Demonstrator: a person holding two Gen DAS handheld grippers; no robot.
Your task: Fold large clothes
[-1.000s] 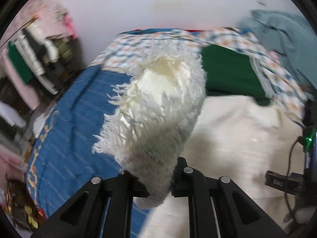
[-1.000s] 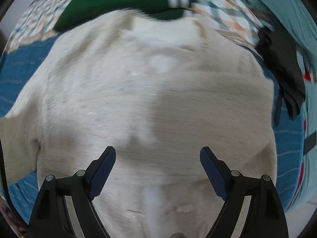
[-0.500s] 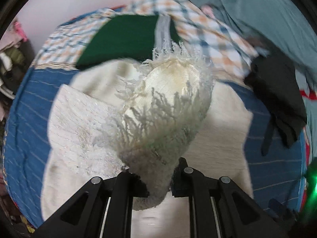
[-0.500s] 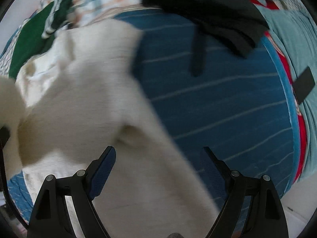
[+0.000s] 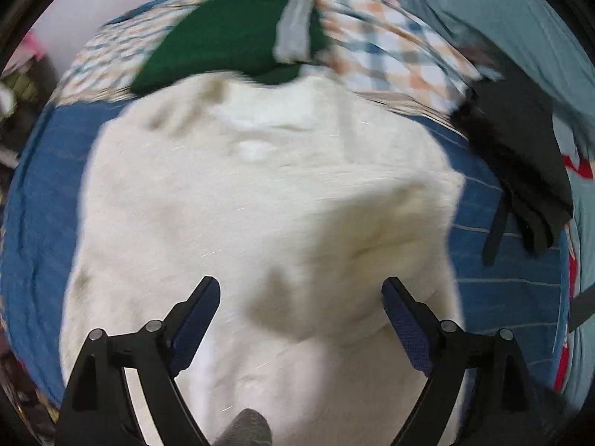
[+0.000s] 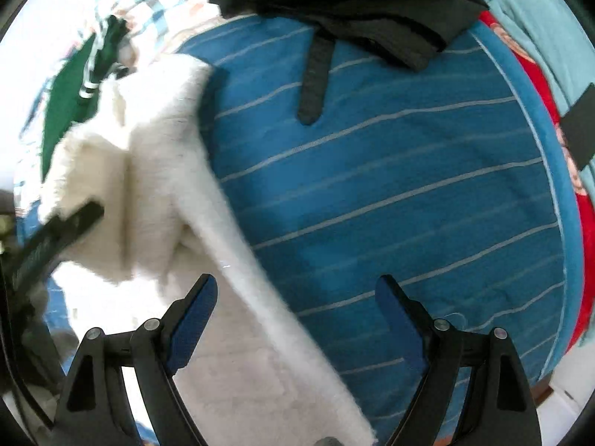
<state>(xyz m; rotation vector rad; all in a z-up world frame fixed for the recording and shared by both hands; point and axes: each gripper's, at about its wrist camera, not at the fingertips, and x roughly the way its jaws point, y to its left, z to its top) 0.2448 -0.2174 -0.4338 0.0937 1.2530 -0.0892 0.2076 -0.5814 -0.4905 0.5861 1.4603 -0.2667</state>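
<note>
Left wrist view: the left gripper point(image 5: 300, 297) is hovering, fingers spread wide and empty, over the white sweater point(image 5: 260, 193) lying across the bed point(image 5: 44, 200) — a fold appears laid. Right gripper point(image 6: 295, 297), equally open and empty, is facing the sweater's edge — likely the next grasp.

The right gripper point(image 6: 295, 293) hangs with its blue-padded jaws wide apart and nothing between them, above the edge of a white sweater point(image 6: 163, 171) that lies on a blue striped sheet point(image 6: 390, 171). The sweater fills the left and lower middle, with a fold of it lying over its upper left part, and a dark bar point(image 6: 52, 238) crosses it from the left edge. A black garment point(image 6: 357, 3) with a hanging strap point(image 6: 316, 74) lies at the top, a green garment point(image 6: 67, 93) at upper left, and red and light blue fabric point(image 6: 550, 55) along the right.
</note>
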